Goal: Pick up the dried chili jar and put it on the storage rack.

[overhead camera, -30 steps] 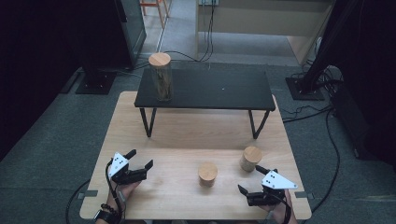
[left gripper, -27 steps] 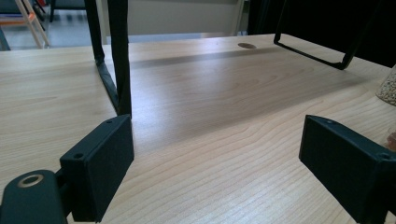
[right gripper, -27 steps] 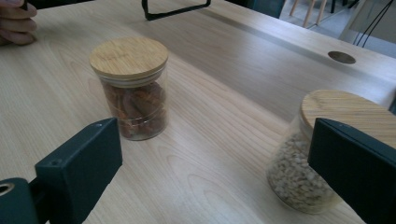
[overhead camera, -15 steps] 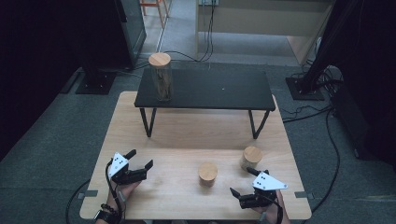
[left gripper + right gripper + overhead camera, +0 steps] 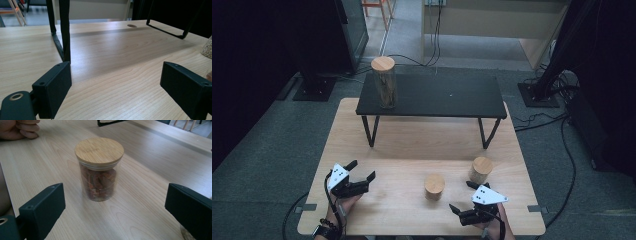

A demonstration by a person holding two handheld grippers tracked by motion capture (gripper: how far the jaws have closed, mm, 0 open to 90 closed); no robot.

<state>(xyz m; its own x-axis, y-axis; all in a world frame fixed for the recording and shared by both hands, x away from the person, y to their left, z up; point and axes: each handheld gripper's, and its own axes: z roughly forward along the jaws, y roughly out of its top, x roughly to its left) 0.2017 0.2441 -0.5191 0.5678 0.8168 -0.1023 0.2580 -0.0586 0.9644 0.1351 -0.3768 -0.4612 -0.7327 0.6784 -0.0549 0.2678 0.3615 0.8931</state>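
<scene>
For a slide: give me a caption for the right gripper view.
Open right tool faces a bamboo-lidded glass jar of red dried contents on the wooden table.

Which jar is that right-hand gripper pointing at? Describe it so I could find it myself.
Start at the light wooden table and look at its near half, in front of the low black shelf. Two short jars stand there; the right gripper faces the middle jar. It holds dark reddish dried pieces under a bamboo lid, while its neighbour, the right jar, stands nearer the table's right edge.
</scene>
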